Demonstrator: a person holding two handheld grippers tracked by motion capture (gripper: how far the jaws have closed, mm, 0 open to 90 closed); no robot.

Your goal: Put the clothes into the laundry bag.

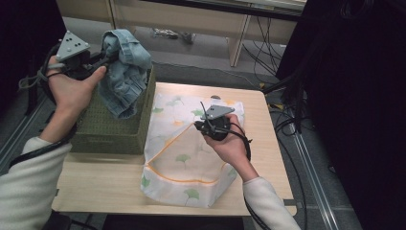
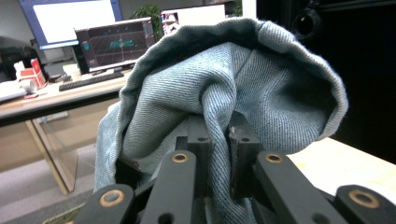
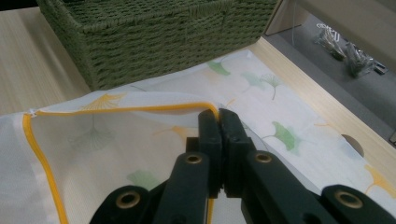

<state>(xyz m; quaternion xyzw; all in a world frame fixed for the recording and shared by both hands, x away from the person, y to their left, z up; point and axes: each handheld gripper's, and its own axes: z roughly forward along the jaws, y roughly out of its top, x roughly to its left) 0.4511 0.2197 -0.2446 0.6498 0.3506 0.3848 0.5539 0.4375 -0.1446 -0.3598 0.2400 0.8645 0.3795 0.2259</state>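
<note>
At the far left of the pale wooden table (image 1: 110,184), the left gripper (image 1: 103,61) has its black jaws pinched nearly together on a fold of a crumpled, light blue denim garment (image 1: 123,72), which hangs lifted over the open top of a green woven rectangular basket (image 1: 107,136). In the left gripper view the cloth (image 2: 243,88) bulges up and over the jaws, a narrow strip of it running down between the two pads. The basket stands on the left side of the table, touching a white mesh laundry bag (image 1: 184,165) printed with green and yellow leaves and edged with an orange zipper, which lies to its right, near the middle of the table. The right gripper (image 1: 200,125) rests over that bag, jaws fully closed; in the right gripper view its tips (image 3: 219,119) clamp the orange-trimmed edge of the bag (image 3: 116,135), with the basket (image 3: 154,37) just beyond.
</note>
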